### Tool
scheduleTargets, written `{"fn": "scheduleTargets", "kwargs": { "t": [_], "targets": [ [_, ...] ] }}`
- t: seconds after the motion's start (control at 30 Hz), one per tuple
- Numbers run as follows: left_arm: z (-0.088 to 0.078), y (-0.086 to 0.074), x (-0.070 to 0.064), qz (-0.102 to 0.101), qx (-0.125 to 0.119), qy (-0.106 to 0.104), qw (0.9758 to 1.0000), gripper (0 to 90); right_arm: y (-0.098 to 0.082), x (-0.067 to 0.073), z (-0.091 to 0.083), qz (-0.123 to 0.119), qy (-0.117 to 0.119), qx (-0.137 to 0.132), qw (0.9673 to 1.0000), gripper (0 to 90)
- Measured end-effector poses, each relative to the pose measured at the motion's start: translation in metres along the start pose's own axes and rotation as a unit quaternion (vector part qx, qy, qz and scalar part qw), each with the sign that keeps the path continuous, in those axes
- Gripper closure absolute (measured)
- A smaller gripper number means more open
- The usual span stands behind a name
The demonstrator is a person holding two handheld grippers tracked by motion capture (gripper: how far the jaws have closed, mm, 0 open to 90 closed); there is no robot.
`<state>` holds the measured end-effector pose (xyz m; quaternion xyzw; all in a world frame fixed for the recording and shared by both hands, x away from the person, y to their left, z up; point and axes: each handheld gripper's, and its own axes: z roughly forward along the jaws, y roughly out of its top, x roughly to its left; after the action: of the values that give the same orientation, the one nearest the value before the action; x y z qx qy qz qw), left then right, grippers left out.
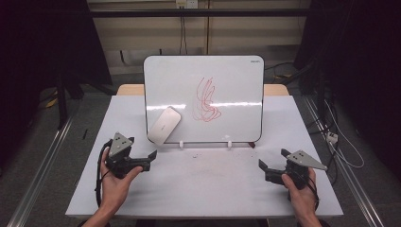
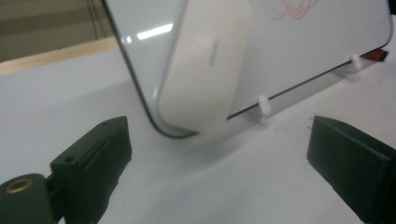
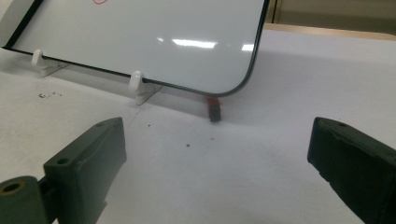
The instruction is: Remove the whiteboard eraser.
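Eraser (image 1: 164,125), white, oblong, sits stuck flat on the whiteboard (image 1: 236,85) face near its lower left corner, tilted diagonally; likely magnetic, since nothing else supports it there. In the left gripper view it is dead ahead between the jaws (image 2: 205,70), so the left claw (image 1: 152,155) looks lined up for a grab. Left claw gapes wide, holds nothing, and hovers just in front of the board's lower left corner, not touching the eraser. Right claw (image 1: 261,164) also spread wide and empty, parked low near the board's lower right corner, probably waiting or ready to steady the board. Whiteboard stands upright, leaning back slightly on two small white clip feet (image 3: 136,86) so the face is reachable from the front. Red scribble (image 1: 205,100) in the board's middle, presumably what needs wiping. Small red-and-dark bit (image 3: 214,108) lies just under the board's right corner; possibly a marker end, can't tell.

Worktop (image 1: 203,184) is white, matte, with a few dark specks in front of the feet. A wooden edge shows behind the board. Room is dim: dark curtains at both sides, pale back wall, cables on the grey floor, metal rails alongside the worktop.
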<state>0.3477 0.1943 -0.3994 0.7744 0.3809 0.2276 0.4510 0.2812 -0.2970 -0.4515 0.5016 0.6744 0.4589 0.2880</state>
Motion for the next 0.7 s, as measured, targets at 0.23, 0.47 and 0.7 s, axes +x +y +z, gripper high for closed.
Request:
{"fn": "scheduleTargets", "kwargs": {
  "t": [0.23,0.47,0.7],
  "targets": [
    [0.013,0.006,-0.004,0.023,0.022,-0.007,0.9995,6.5,0.0,0.003,0.002,-0.012,0.012,0.003,0.9998,6.2],
    [0.027,0.016,-0.008,0.046,0.027,0.006,0.9986,6.7,0.001,0.003,0.004,-0.011,0.013,0.006,0.9998,5.5],
    [0.041,0.028,-0.014,0.08,0.031,0.012,0.9963,9.0,0.001,0.003,0.007,-0.012,0.015,0.008,0.9998,5.3]
  ]
}}
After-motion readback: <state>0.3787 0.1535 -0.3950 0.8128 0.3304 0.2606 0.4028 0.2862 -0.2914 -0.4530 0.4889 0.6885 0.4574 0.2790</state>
